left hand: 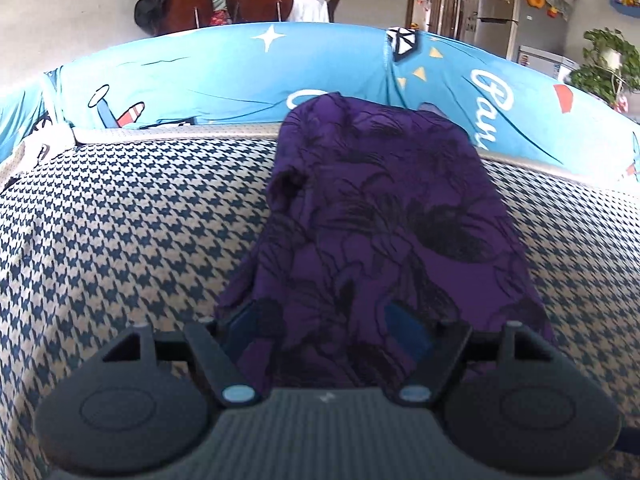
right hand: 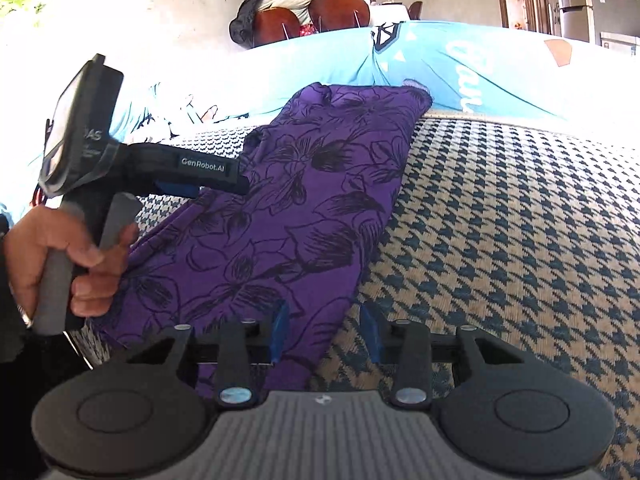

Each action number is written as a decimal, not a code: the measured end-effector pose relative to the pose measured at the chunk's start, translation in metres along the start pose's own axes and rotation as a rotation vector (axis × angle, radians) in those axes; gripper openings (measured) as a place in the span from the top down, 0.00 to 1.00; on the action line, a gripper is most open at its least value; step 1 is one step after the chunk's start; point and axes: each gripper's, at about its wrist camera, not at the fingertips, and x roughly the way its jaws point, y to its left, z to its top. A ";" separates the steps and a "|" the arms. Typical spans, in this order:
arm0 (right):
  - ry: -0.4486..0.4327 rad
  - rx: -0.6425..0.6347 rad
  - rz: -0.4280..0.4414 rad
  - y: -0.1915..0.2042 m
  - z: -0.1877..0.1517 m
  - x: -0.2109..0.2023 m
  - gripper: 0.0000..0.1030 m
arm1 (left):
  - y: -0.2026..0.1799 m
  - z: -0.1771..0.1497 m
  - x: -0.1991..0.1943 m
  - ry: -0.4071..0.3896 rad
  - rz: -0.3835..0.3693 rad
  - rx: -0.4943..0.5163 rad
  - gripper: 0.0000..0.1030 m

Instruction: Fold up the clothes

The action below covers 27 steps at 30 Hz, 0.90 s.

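Note:
A purple garment with black flower outlines (left hand: 384,216) lies as a long folded strip on the houndstooth seat cover (left hand: 120,220), running away to the sofa back. My left gripper (left hand: 326,326) stands open over its near end, and the cloth fills the gap between the blue pads. In the right wrist view the garment (right hand: 280,208) runs from lower left to the back. My right gripper (right hand: 325,330) is open at its near right edge. That edge lies by the left pad (right hand: 280,326), with bare seat cover by the right pad. A hand (right hand: 60,256) holds the left gripper (right hand: 224,180) above the garment's left side.
A blue cartoon-print cover (left hand: 240,76) drapes the sofa back behind the garment. Houndstooth seat (right hand: 500,240) spreads wide to the right of the cloth. Behind the sofa stand brown chairs (left hand: 224,4) piled with clothing, and a potted plant (left hand: 608,60) stands at the far right.

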 end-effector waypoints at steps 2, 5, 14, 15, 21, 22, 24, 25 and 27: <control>-0.001 -0.010 -0.002 0.002 -0.002 -0.002 0.61 | -0.004 -0.005 -0.003 0.003 -0.005 0.006 0.29; -0.007 -0.024 -0.001 0.005 -0.004 -0.005 0.61 | -0.006 -0.011 -0.006 0.015 -0.007 0.005 0.28; -0.050 -0.089 0.002 0.017 -0.007 -0.010 0.61 | -0.012 -0.028 -0.009 0.052 0.012 0.014 0.22; -0.051 -0.097 0.005 0.019 -0.007 -0.010 0.61 | -0.014 -0.029 -0.008 0.058 0.016 0.019 0.21; -0.040 -0.151 -0.001 0.027 -0.010 -0.009 0.61 | -0.020 -0.036 -0.010 0.064 0.034 0.050 0.16; -0.033 -0.158 -0.002 0.028 -0.011 -0.008 0.61 | -0.021 -0.037 -0.010 0.064 0.036 0.050 0.15; -0.001 -0.158 -0.009 0.028 -0.013 -0.003 0.61 | -0.022 -0.038 -0.010 0.064 0.040 0.052 0.13; 0.013 -0.153 -0.010 0.027 -0.015 -0.001 0.61 | -0.022 -0.038 -0.011 0.065 0.042 0.052 0.12; 0.021 -0.158 -0.015 0.028 -0.016 0.000 0.60 | -0.022 -0.039 -0.011 0.066 0.044 0.053 0.11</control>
